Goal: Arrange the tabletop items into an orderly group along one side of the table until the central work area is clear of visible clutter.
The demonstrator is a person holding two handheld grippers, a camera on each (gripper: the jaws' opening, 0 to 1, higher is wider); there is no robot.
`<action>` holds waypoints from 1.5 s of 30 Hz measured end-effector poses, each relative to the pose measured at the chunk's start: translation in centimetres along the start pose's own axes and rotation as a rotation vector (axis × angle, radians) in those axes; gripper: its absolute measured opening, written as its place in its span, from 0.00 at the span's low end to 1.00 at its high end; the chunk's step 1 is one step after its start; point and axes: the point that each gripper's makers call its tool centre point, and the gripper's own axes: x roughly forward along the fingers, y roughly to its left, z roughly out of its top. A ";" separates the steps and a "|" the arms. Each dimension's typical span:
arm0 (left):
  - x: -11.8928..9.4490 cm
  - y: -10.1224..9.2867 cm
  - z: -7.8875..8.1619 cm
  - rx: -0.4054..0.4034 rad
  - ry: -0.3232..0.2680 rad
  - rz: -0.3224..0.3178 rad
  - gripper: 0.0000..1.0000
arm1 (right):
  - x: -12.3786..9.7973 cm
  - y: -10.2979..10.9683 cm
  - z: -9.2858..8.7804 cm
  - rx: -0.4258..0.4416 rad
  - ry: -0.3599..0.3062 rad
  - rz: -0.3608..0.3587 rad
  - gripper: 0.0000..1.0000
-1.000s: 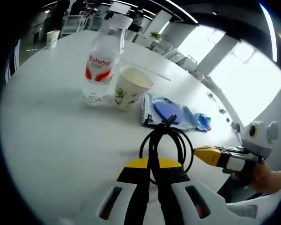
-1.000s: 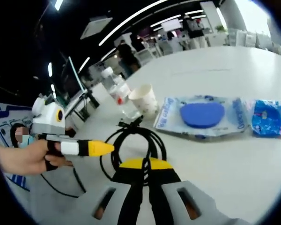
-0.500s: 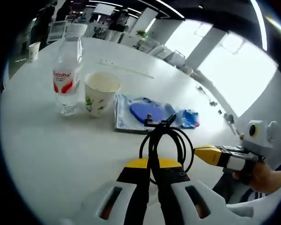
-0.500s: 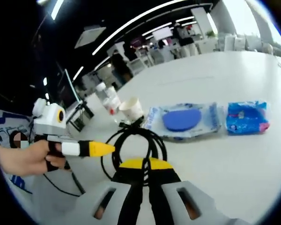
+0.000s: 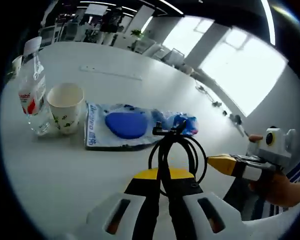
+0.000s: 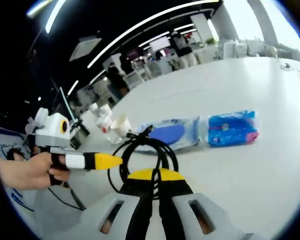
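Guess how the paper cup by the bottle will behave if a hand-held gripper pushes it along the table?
The paper cup looks empty, so probably very light and easy to slide. It stands upright, wider at the rim than the base, so a high push would likely tip it; push low. It stands close to the water bottle, so it may nudge that. Thin walls would probably dent under a firm squeeze.
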 end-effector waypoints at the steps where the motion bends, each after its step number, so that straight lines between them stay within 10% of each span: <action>1: 0.2 -0.2 0.1 0.003 0.002 -0.003 0.00 | -0.2 -0.3 0.1 0.001 -0.003 -0.005 0.00; 45: 8.6 -7.7 -0.3 0.077 0.094 -0.085 0.00 | -5.2 -10.0 1.4 0.069 -0.048 -0.129 0.00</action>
